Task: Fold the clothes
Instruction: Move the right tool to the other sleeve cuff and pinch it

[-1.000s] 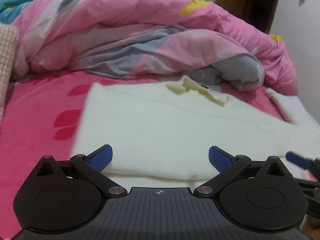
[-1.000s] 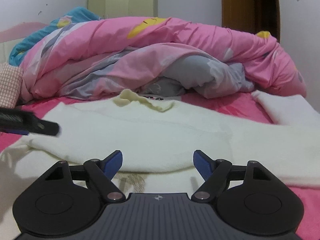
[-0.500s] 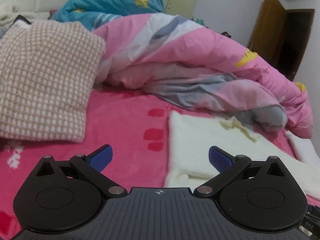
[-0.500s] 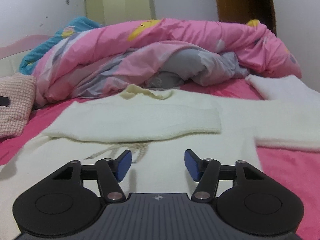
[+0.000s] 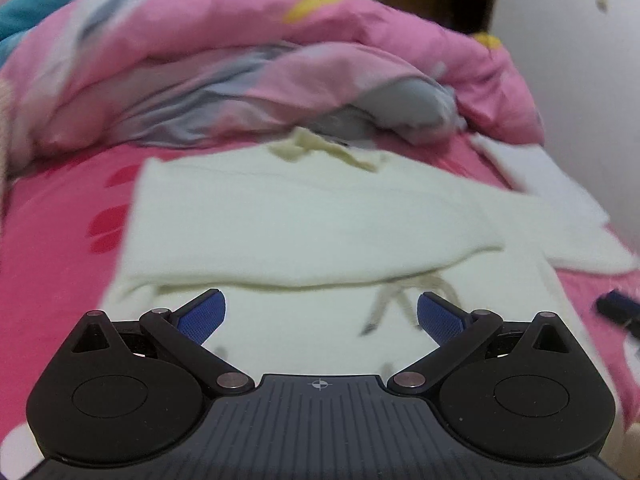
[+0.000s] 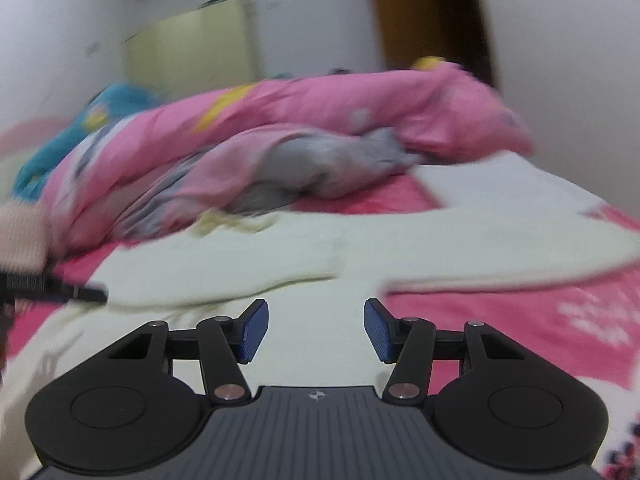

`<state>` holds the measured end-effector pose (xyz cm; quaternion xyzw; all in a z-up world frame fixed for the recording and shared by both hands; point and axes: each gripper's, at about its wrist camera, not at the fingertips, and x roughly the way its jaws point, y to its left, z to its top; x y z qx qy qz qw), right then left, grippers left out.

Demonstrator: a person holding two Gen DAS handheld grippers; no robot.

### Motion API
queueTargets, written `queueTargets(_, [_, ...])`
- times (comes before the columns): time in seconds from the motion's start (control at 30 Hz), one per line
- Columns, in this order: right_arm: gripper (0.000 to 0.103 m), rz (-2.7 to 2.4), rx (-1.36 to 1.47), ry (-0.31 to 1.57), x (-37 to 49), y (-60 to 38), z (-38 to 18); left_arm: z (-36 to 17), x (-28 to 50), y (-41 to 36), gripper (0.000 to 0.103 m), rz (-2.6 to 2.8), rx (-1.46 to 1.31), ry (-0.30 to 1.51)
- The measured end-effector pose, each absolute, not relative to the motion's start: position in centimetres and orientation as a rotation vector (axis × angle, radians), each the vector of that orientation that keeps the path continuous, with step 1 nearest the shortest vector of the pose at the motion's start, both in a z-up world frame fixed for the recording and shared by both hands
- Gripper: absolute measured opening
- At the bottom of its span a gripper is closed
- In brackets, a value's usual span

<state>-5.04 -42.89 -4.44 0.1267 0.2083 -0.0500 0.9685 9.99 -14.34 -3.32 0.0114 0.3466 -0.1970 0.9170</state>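
Here the left tool [image 5: 320, 314] hovered with jaws wide apart and nothing between them; the right tool [image 6: 316, 330] was half open, also empty. Both hung over a cream sweater [image 5: 304, 220] spread on the pink bed [image 5: 52, 248], a rumpled quilt [image 5: 248, 68] behind it.

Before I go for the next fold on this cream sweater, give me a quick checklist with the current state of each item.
1. Left gripper empty, jaws wide apart: ok.
2. Right gripper empty, jaws apart with nothing between the pads: ok.
3. One sleeve folded across the cream sweater: ok.
4. Other sleeve folded in: not ok, it lies stretched out over the pink bed sheet.
5. Pink quilt clear of the sweater: cannot tell; the collar lies right against it.
6. Sharp view for aiming: not ok, both views are blurred.
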Motion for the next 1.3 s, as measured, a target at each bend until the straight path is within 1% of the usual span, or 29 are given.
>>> queueTargets(0.2, [0.057,-0.257,0.554,0.358,-6.0,-53.8,-4.6,-4.1,12.4,-17.3,0.103,-0.380,0.062,0.708])
queueTargets(0.43, [0.058,-0.496,0.908,0.286,-6.5,-67.1,-7.5,-6.0,15.5,-19.4,0.103,-0.352,0.094,0.740])
queueTargets(0.57, [0.057,-0.593,1.009,0.277,-6.2,-72.0,-9.4,-7.6,16.3,-19.6,0.103,-0.350,0.100,0.758])
queueTargets(0.73, [0.055,-0.630,1.050,0.306,-4.6,-75.4,-11.4,-7.7,16.3,-19.5,0.103,-0.364,0.104,0.740])
queueTargets(0.8, [0.046,-0.637,1.042,0.303,-3.9,-76.0,-11.6,-7.7,16.4,-19.5,0.103,-0.366,0.099,0.745])
queueTargets(0.83, [0.032,-0.644,1.036,0.300,-3.7,-76.2,-11.6,-7.7,16.4,-19.5,0.103,-0.367,0.098,0.747])
queueTargets(0.87, [0.013,-0.650,1.030,0.297,-3.5,-76.4,-11.7,-7.7,16.4,-19.5,0.103,-0.367,0.097,0.749])
queueTargets(0.93, [0.010,-0.649,1.042,0.278,-3.7,-76.7,-11.7,-7.7,16.5,-19.6,0.103,-0.367,0.099,0.751])
queueTargets(1.0, [0.010,-0.637,1.013,0.243,-4.0,-76.0,-10.9,-7.7,16.5,-19.6,0.103,-0.368,0.103,0.752])
queueTargets(1.13, [0.009,-0.596,0.859,0.199,-4.2,-73.4,-7.4,-7.8,16.5,-19.6,0.103,-0.368,0.102,0.757])
queueTargets(1.3, [0.008,-0.501,0.734,0.150,-3.0,-69.8,-2.5,-7.8,16.5,-19.6,0.103,-0.370,0.103,0.760])
